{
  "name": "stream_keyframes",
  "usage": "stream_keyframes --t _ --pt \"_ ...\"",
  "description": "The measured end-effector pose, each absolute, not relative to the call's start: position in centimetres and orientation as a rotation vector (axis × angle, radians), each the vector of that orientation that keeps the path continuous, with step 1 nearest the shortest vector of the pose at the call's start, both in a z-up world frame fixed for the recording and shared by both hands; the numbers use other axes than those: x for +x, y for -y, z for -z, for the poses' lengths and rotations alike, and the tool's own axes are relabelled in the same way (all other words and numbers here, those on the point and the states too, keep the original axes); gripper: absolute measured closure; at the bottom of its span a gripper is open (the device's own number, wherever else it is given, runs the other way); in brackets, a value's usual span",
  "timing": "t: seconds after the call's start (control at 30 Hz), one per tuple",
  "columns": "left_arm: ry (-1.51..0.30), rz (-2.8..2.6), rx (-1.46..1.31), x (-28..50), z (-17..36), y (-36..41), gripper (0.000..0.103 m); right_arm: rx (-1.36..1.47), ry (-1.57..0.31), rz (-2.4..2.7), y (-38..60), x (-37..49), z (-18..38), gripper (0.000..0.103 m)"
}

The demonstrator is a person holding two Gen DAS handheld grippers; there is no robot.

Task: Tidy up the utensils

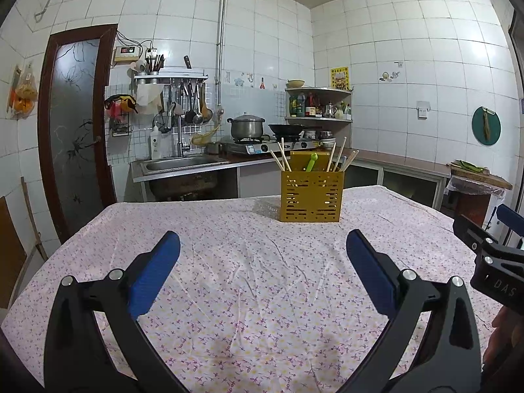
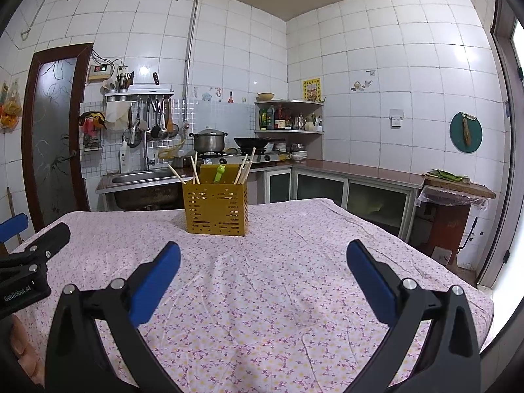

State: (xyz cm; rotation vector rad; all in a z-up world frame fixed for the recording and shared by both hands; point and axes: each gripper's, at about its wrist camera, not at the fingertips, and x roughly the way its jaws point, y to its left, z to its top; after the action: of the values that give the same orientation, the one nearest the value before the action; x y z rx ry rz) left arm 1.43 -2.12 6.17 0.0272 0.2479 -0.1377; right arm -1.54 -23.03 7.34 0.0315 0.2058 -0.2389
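A yellow perforated utensil holder [image 1: 311, 196] [image 2: 216, 209] stands upright on the far middle of the table. Several wooden chopsticks [image 1: 281, 160] [image 2: 195, 168] and a green-handled utensil [image 1: 311, 161] [image 2: 219, 174] stick out of it. My left gripper [image 1: 262, 240] hovers open over the cloth, well short of the holder, with nothing between its blue pads. My right gripper [image 2: 263, 249] is open too and empty, at about the same distance from the holder. Each gripper shows at the other view's edge.
The table [image 1: 249, 278] [image 2: 278, 294] wears a pink floral cloth. Behind it run a counter with a sink [image 1: 183, 163], a stove with a pot [image 1: 246, 126] and a wok, and a corner shelf of bottles. A wooden stand [image 2: 458, 193] is at the right.
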Motion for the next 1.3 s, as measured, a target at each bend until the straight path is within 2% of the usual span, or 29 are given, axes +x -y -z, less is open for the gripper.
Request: stream_keyframes --t 1.3 --pt "-0.236 0.106 0.057 1.13 -6.80 1.95 0.005 0.031 -0.197 0.237 22.48 -1.80 -7.52 0.004"
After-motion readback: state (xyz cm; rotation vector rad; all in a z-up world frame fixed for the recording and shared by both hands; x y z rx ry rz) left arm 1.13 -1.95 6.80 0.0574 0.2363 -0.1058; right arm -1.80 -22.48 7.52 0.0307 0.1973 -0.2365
